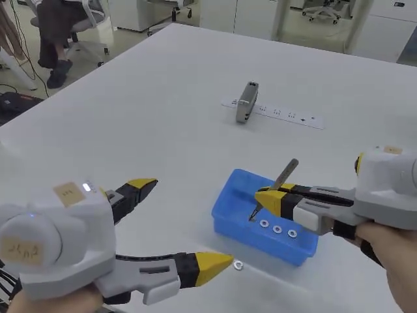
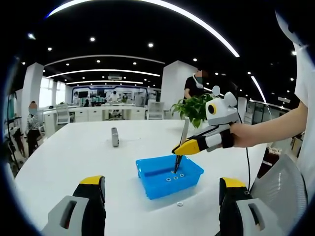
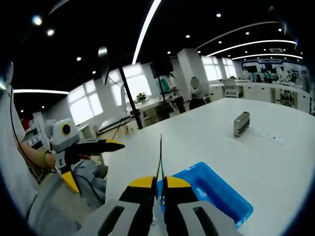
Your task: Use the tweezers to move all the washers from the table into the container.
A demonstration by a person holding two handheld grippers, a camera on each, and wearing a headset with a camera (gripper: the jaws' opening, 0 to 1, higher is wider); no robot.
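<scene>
Jaws: right gripper pressed together on the tweezers, pinching them along the shank. Left gripper spread wide and holding nothing, lower left of the head view.

Tweezer tips sit inside the blue container, centre-right of frame, just beside three washers lying in a row on its floor. Cannot tell whether anything is between the tips.

One washer lies on the surface, just outside the container's near wall, bottom centre.

Judgement: drop-off step. Ease the squeeze only slightly, so the tips part without the tweezers slipping. Then lift straight up clear of the wall before heading for that washer.
</scene>
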